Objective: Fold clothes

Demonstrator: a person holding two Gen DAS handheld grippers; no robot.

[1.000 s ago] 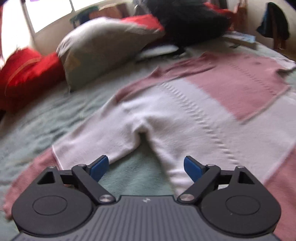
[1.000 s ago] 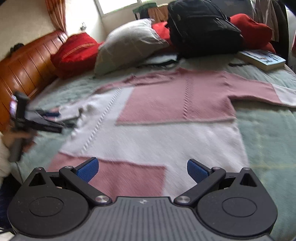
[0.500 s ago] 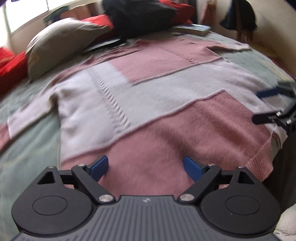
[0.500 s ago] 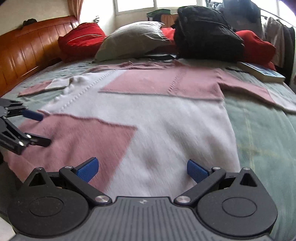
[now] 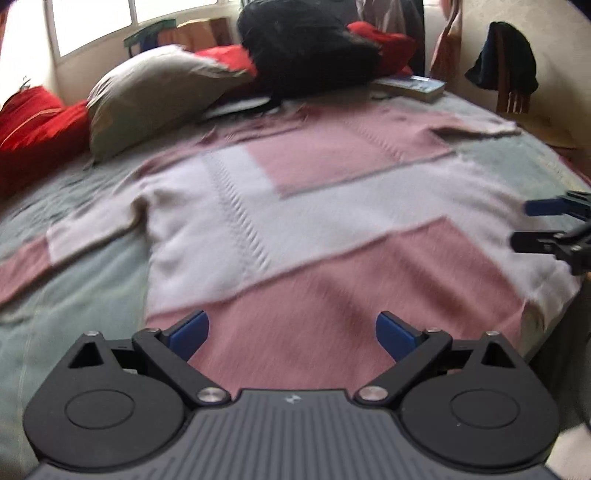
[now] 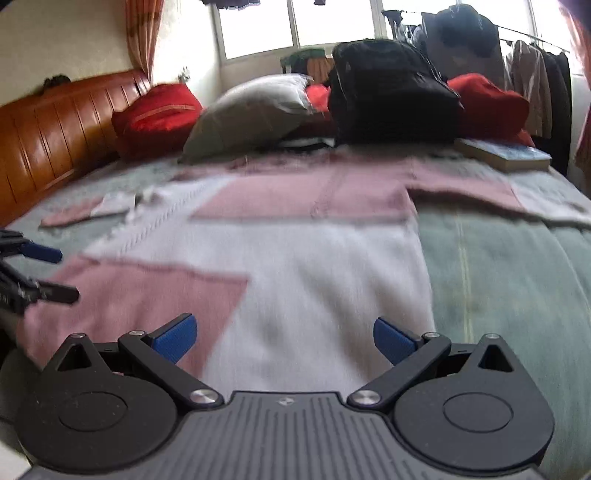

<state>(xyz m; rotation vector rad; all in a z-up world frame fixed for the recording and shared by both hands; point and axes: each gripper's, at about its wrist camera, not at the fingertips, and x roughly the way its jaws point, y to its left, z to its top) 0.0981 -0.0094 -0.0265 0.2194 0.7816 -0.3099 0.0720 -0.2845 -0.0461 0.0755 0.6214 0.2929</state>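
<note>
**Both grippers wide over the sweater's hem**

I see the sweater (image 5: pixel 332 206) spread flat on the bed (image 5: pixel 74 280), pink and white blocks, its hem toward me and its neck toward the pillows. In the left wrist view one sleeve runs off to the left and I cannot make out its cuff past the frame edge. In the right wrist view the other sleeve (image 6: pixel 517 195) reaches right, toward the book (image 6: pixel 506 153). Both views are smeared, so I cannot read the knit or tell whether the hem lies smooth.

My left gripper (image 5: pixel 291 328) hangs above the pink hem panel, jaws far apart and widening, nothing between them but cloth below; I cannot tell if the pads touch it. My right gripper (image 6: pixel 284 334) is also spread wide over the hem, where pink meets white, holding nothing. Each gripper shows in the other's view only as blue-tipped fingers cut off at the frame edge: the right one at (image 5: pixel 550 229), the left at (image 6: pixel 33 269).

Beyond the sweater sit a grey pillow (image 6: pixel 251 110), red cushions (image 6: pixel 155 114) and a black backpack (image 6: pixel 388 92), which hides part of the red cushion behind it. A wooden headboard (image 6: pixel 55 129) runs along the left. The window (image 6: pixel 332 22) is blown out with glare. Clothes (image 6: pixel 535 70) hang at the far right, too dim to sort.
</note>
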